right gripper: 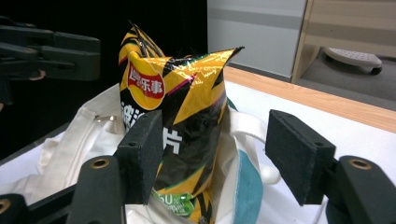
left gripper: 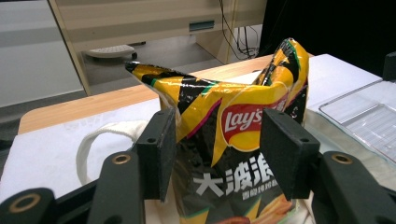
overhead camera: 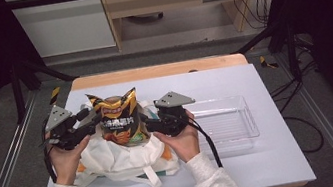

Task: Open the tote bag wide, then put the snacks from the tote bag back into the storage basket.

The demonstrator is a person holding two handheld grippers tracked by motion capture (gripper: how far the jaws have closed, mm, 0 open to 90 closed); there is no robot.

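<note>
At the centre of the high view, a chip bag [overhead camera: 119,121] stands upright, its lower part sunk in the mouth of a white tote bag [overhead camera: 114,157] on the bench [overhead camera: 246,162]; the left claw [overhead camera: 91,119] and right claw [overhead camera: 151,121] flank it, both released, jaws apart and not pressing on the foil; seemingly the bag is already placed; what is left is pulling clear.

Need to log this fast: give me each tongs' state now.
Left tongs: open, astride the chip bag, grip unclear.
Right tongs: open, holding nothing.
</note>
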